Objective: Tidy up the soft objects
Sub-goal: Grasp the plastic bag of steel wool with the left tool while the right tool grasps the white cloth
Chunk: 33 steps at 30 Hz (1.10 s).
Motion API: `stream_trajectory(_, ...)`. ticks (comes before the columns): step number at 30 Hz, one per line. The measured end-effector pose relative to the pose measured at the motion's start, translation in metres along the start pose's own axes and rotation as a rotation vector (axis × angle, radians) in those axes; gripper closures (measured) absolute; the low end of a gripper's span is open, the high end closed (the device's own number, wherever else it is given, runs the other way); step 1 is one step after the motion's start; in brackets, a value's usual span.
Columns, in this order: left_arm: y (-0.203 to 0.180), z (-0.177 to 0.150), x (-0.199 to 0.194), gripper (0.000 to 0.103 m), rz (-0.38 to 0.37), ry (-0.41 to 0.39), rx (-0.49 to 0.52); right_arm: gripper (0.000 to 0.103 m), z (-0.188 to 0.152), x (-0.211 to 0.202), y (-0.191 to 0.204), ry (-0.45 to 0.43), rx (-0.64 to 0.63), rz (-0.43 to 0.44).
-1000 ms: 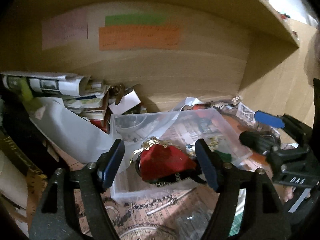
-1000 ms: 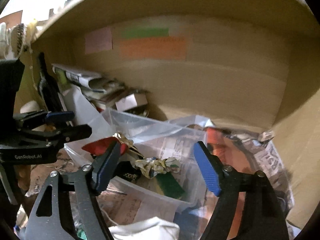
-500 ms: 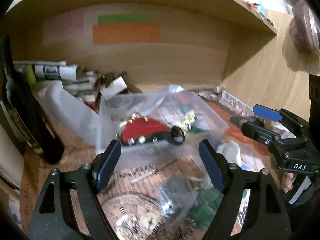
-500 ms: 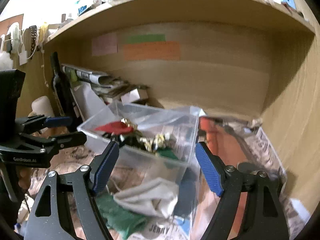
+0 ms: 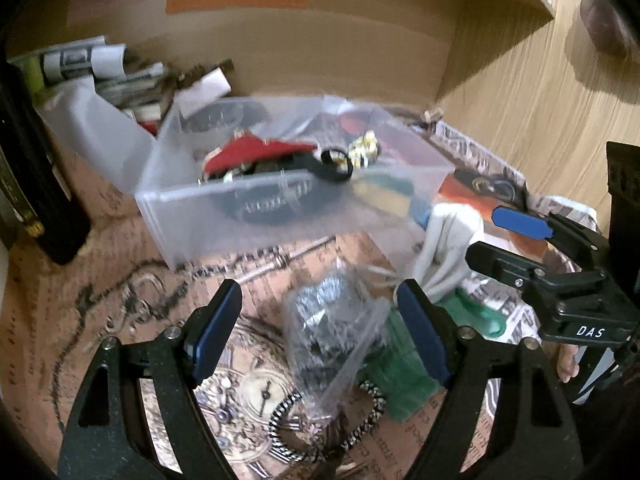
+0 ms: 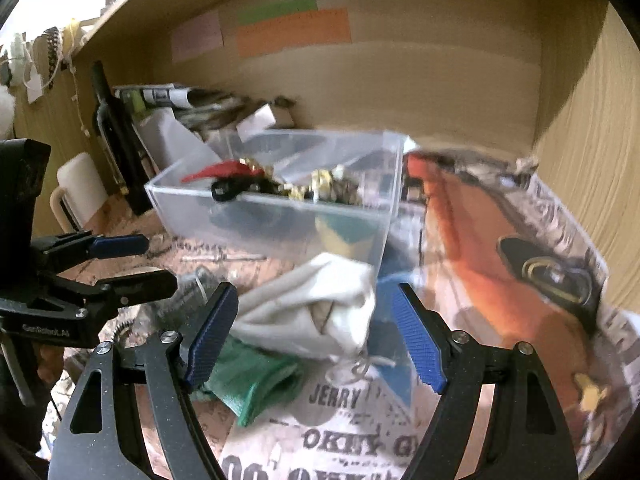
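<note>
Soft objects: a crumpled cream-white cloth pouch with a drawstring [image 6: 316,304] lies on the printed paper just in front of the clear rectangular plastic bin [image 6: 280,216], touching a folded green cloth [image 6: 256,376] on its near side; a clear plastic bag holding something grey and shiny [image 5: 332,320] lies in front of the bin too, to the pouch's left. The bin already holds a red fabric piece [image 5: 248,152] and small gold-trimmed items. Left gripper [image 5: 320,328] has its fingers spread wide around the bag, gripping nothing. Right gripper [image 6: 314,336] is equally wide, empty, straddling the pouch. Judged step: approach for the next pickup. Next move likely needs descent, then closing on the pouch's bulk, not its string.
</note>
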<state>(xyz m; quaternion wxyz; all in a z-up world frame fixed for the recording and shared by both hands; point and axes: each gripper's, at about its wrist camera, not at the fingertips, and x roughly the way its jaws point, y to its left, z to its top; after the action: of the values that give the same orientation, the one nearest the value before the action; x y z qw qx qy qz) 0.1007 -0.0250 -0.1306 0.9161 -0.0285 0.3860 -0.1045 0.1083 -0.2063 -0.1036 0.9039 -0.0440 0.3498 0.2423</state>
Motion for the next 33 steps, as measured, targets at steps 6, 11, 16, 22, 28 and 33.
stream_trajectory(6,0.004,-0.011,0.018,0.023,-0.022,0.058,-0.026,0.027,-0.009,0.017,-0.002,0.052,0.022,0.01)
stream_trajectory(11,0.012,-0.017,0.026,0.032,-0.047,0.084,-0.059,0.03,-0.012,0.024,-0.004,0.064,0.029,0.026)
stream_trajectory(16,0.017,-0.018,0.024,0.052,-0.075,0.08,-0.078,0.057,-0.013,0.026,-0.003,0.066,0.024,0.028)
stream_trajectory(22,0.021,-0.018,0.014,0.067,-0.062,0.043,-0.07,0.079,-0.013,0.022,-0.004,0.039,0.03,0.025)
stream_trajectory(28,0.027,-0.01,-0.002,0.071,-0.049,-0.003,-0.072,0.084,-0.007,0.006,-0.004,-0.02,0.028,0.013)
stream_trajectory(33,0.031,-0.003,-0.022,0.072,-0.046,-0.063,-0.077,0.084,0.006,-0.015,0.001,-0.097,0.01,0.014)
